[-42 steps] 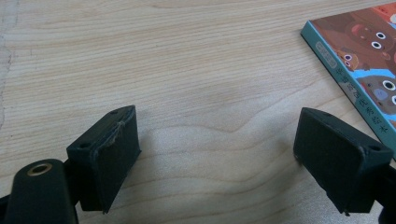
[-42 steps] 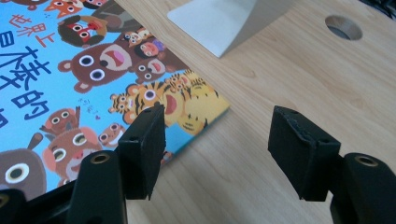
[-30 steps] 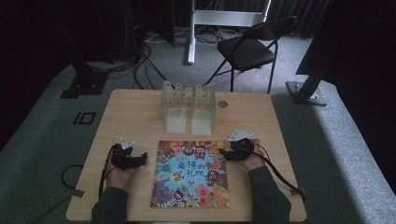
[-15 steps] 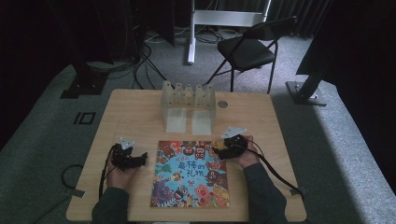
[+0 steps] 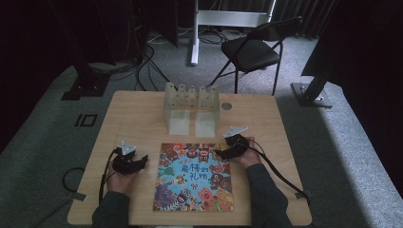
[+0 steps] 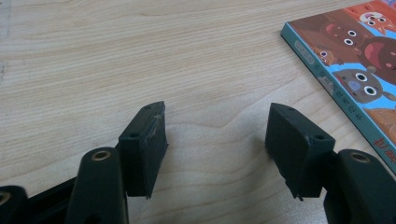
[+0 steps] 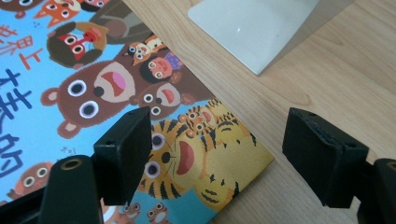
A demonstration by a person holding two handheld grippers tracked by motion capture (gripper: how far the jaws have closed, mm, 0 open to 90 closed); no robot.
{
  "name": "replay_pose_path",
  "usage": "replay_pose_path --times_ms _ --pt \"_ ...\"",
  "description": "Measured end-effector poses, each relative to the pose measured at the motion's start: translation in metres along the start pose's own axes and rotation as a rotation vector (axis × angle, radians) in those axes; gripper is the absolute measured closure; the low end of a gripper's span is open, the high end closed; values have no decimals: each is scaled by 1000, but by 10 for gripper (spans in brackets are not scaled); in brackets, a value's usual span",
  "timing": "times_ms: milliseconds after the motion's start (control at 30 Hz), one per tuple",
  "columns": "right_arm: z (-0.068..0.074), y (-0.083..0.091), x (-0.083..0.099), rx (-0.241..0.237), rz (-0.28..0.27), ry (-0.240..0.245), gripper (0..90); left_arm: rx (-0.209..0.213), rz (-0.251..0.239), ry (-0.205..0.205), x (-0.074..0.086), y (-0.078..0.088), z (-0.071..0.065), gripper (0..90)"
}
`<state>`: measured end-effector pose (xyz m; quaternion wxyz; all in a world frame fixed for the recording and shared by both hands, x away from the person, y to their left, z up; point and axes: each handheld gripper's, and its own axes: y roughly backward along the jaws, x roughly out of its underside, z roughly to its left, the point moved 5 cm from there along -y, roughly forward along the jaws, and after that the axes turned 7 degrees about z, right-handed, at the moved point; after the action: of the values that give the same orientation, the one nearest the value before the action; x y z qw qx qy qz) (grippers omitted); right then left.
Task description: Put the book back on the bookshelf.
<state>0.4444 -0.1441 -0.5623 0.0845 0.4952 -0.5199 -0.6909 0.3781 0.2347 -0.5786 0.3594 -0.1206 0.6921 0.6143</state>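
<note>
Our right tongs (image 7: 212, 149) gape over the book's (image 7: 84, 93) far corner; our left tongs (image 6: 217, 140), closing on nothing, rest beside its spine on the desk (image 6: 140, 56). We risk pinching only the cover.

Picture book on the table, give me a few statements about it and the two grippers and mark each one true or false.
1. The picture book lies flat and closed on the table. True.
2. The left gripper is clamped on the book's edge. False: its jaws stand apart over bare wood, with the book off to one side.
3. The right gripper has a corner of the book between its open jaws. True.
4. The clear rack stands on top of the book. False: it stands on the table beyond the book's far edge.
</note>
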Motion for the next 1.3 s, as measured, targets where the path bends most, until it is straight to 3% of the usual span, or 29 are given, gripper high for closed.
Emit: replay_pose_path --times_ms 67,133,267,400,433,467,500,600,667,767,833,867,900,1233,1267,1300 --pt "-1 -2 0 -7 5 -1 238 -15 30 18 0 3 -1 452" --pt "-1 -3 0 -30 5 -12 244 22 30 10 0 7 -5 453" --pt "-1 -4 2 -36 19 -9 243 48 -2 -34 -4 19 -18 401" --pt "-4 -3 7 -53 11 -18 243 95 -42 -113 -5 31 -39 342" --pt "-4 -3 7 -53 11 -18 243 95 -42 -113 -5 31 -39 327" --pt "-4 -3 8 -55 12 -21 243 104 -54 -169 -3 35 -52 327" --pt "-3 -2 9 -61 1 -24 240 102 -54 -190 -2 36 -57 281" --pt "-3 -2 9 -62 1 -24 240 127 -56 -251 1 40 -77 250" --pt "-4 -3 9 -67 4 -28 240 174 -58 -292 6 44 -94 226" --pt "-5 -3 10 -79 4 -37 239 201 -59 -349 13 48 -114 166" --pt "-5 -3 10 -79 4 -37 239 202 -58 -361 15 48 -118 166" --pt "-5 -3 10 -79 3 -39 239 223 -57 -396 20 51 -131 166" --pt "-5 -4 10 -81 1 -44 238 231 -54 -411 22 51 -135 150" --pt "-5 -5 10 -97 -3 -61 238 299 -27 -520 35 55 -167 143" --pt "-5 -5 10 -98 -5 -57 238 310 -17 -556 40 55 -177 143" --pt "-6 -5 11 -110 -7 -63 239 313 -19 -564 41 55 -180 139"
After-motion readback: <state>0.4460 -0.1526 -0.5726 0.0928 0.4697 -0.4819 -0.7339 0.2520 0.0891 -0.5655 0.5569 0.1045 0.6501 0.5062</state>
